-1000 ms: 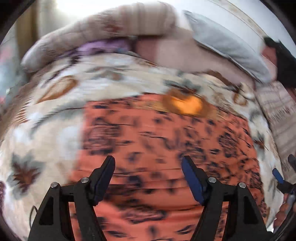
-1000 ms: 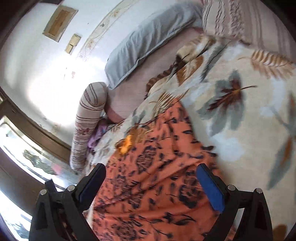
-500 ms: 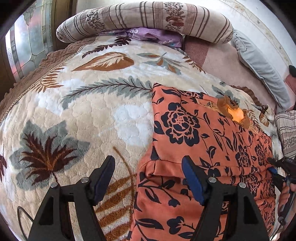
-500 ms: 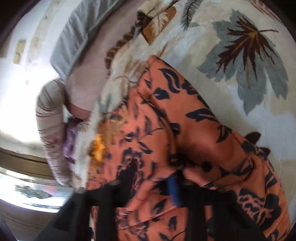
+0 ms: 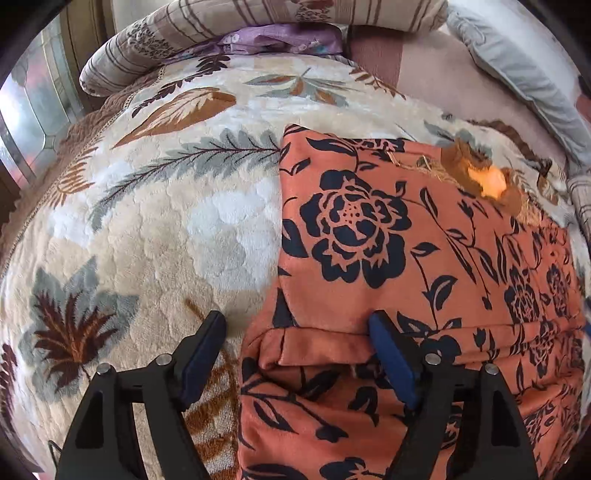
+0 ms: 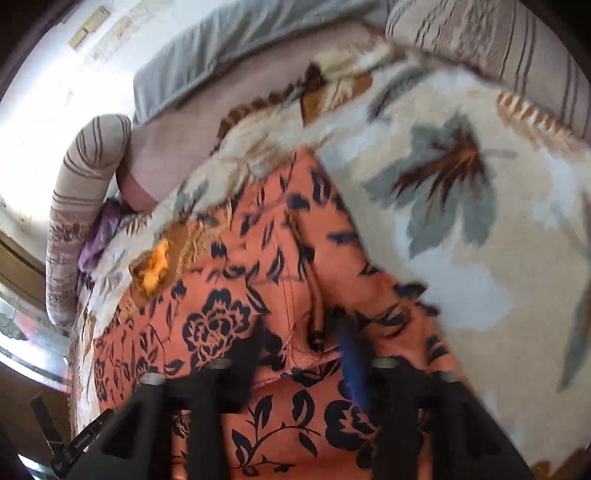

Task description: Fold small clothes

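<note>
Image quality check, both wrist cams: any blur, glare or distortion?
Left wrist: sharp, strong fisheye bulge on the leaf-print blanket and orange floral garment; black vignette corners. Right wrist: motion blur on the right gripper, garment and blanket; the wall at upper left is blown out white.

1 orange garment (image 5: 424,258), 1 blanket (image 5: 166,240), 2 striped pillows (image 5: 221,22), 1 grey pillow (image 5: 517,66).

garment (image 5: 406,240) on blanket (image 5: 166,240) | bolster (image 5: 258,22) behind | pillow (image 5: 517,62) right-rear
</note>
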### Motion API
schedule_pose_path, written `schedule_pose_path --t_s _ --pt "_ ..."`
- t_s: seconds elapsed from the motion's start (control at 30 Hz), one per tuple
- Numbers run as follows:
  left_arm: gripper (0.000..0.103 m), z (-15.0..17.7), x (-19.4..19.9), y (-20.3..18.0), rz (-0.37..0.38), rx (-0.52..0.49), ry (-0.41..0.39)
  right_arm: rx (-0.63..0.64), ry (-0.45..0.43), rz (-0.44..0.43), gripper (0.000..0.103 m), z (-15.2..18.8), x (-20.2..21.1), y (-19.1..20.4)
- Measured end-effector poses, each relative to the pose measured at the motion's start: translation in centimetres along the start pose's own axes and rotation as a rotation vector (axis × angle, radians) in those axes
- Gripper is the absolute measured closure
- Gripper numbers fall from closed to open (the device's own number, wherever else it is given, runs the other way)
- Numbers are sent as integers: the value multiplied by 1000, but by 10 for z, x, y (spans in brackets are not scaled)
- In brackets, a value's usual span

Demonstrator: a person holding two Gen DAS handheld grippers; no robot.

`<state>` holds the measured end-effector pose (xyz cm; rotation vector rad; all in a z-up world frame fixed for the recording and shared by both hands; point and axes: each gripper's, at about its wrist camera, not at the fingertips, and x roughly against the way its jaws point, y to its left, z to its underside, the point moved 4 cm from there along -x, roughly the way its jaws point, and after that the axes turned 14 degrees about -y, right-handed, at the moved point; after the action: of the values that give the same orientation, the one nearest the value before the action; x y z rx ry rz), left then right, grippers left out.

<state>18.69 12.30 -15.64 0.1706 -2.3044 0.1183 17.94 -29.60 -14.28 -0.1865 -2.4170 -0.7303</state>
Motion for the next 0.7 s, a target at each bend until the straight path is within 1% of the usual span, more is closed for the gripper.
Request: schedule_pose_path --t_s 0.03,0.07,0.1,0.13,0.17,0.2,0.23,0.27,0.3,0.33,0.37,0.4,0.47,0.53,0.57,0.6,0.7 --pt "22 0 0 1 -1 7 -1 6 -51 -14 37 -10 12 4" --pt "22 0 -1 1 1 13 -1 9 -82 -54 37 -19 20 14" --pt "21 1 -1 2 1 12 -5 1 -97 -115 37 -26 24 23" --pt "21 1 -1 1 -2 7 -8 -12 -80 -201 36 -32 23 34" --pt "21 0 -1 1 -6 3 -9 -28 -34 -286 33 -34 15 43" --pt "21 0 -1 1 -8 5 -10 -41 12 -339 32 -36 2 49" --pt "20 0 -1 1 -9 9 -10 -48 50 -348 30 -35 -13 47" --pt "20 0 0 1 -11 11 -10 -53 113 -338 24 -30 -39 42" --pt "20 0 0 0 -14 9 -8 -74 182 -287 26 -21 -67 28" --pt "20 -1 1 1 -16 5 -4 -144 231 -246 31 -13 -85 12" --pt "20 -2 5 1 -19 1 -1 -179 185 -266 33 -17 -78 7" --pt "20 -4 9 1 -18 -1 -9 -155 158 -287 32 -21 -66 12" --pt "20 -6 19 2 -28 -12 -24 -60 116 -303 32 -26 -38 24" --pt "20 -4 35 4 -13 -12 -46 2 104 -330 32 -21 -8 27" --pt "20 -2 44 6 -10 -14 -55 31 95 -334 31 -14 9 30" --pt "20 1 54 7 -12 -19 -62 57 87 -328 29 -8 26 26" --pt "20 12 88 15 -14 -17 -89 111 98 -297 28 17 68 7"
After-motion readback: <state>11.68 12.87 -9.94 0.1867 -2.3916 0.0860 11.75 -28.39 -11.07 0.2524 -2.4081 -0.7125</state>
